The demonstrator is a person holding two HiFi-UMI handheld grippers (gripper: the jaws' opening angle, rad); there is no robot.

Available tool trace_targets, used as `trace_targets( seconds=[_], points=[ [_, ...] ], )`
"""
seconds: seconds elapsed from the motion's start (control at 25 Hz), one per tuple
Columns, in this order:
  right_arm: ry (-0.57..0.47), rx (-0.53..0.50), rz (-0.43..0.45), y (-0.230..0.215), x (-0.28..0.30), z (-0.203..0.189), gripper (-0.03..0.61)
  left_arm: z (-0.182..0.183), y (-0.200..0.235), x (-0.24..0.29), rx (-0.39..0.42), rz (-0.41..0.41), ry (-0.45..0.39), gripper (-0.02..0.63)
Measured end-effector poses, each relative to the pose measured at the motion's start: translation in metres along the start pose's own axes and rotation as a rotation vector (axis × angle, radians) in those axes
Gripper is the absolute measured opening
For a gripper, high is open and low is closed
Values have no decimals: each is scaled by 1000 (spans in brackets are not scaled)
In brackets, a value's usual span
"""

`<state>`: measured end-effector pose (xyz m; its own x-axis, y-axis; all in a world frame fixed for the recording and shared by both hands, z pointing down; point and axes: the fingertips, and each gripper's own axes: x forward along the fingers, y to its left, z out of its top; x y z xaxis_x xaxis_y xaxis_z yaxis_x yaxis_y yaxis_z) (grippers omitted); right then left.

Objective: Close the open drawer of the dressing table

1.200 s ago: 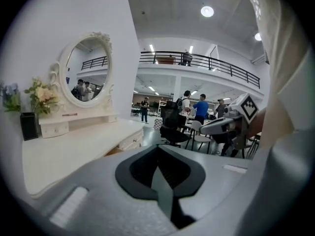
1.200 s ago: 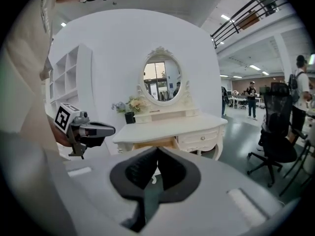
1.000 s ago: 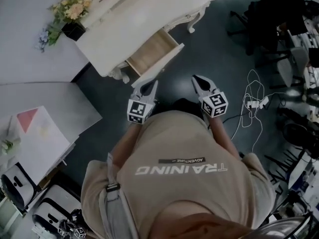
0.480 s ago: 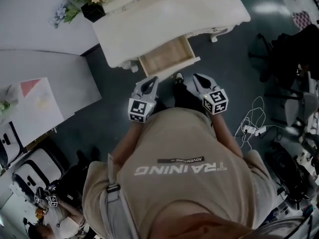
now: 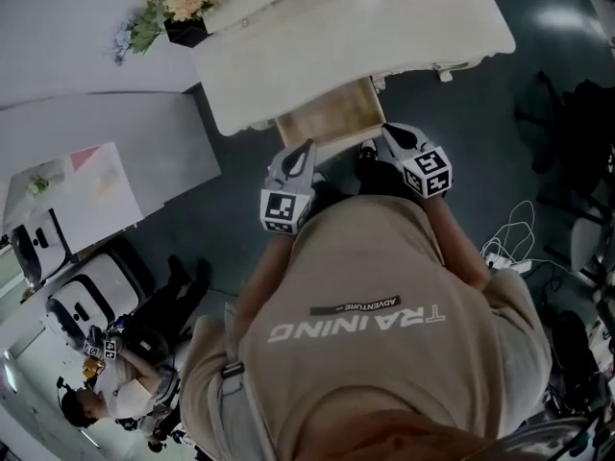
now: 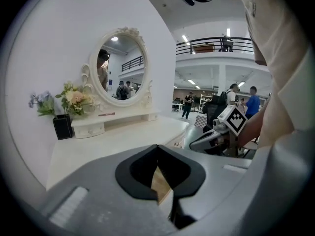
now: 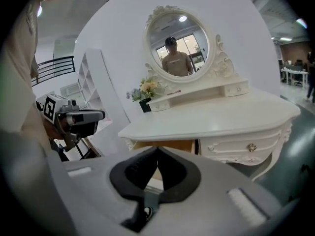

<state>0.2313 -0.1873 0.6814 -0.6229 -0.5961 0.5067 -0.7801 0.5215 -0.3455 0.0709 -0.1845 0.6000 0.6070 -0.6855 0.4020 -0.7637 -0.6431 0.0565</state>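
The white dressing table [image 5: 356,36] stands at the top of the head view, its wooden drawer [image 5: 327,121] pulled out toward me. My left gripper [image 5: 306,152] is at the drawer's front left corner and my right gripper [image 5: 389,133] at its front right corner; whether they touch it I cannot tell. Both are shut with nothing held. In the left gripper view the left gripper [image 6: 157,147] points over the tabletop, and a strip of drawer wood [image 6: 160,183] shows through the jaws. The right gripper [image 7: 157,149] faces the open drawer [image 7: 170,145] under the tabletop.
An oval mirror [image 6: 118,65] and a black vase of flowers [image 5: 183,12] stand on the table. A closed drawer with a knob [image 7: 252,147] is to the right. Cases [image 5: 86,296] and a person sit low left; cables [image 5: 514,257] lie on the floor at right.
I have come closer to the table. Both grippers moved from the floor space in front up to the front edge of the open drawer. The drawer still stands open.
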Motion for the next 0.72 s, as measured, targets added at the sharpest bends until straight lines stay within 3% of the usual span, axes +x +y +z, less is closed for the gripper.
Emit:
trace_targets(
  seconds=[0.2, 0.48, 0.72],
  points=[
    [114, -8, 60, -17, 9, -29, 5, 3, 2, 10, -48, 53, 3, 6],
    [257, 36, 11, -35, 19, -93, 5, -12, 8, -1, -39, 72, 27, 6],
    [424, 67, 28, -20, 27, -140, 5, -24, 22, -19, -125, 84, 3, 6]
  ],
)
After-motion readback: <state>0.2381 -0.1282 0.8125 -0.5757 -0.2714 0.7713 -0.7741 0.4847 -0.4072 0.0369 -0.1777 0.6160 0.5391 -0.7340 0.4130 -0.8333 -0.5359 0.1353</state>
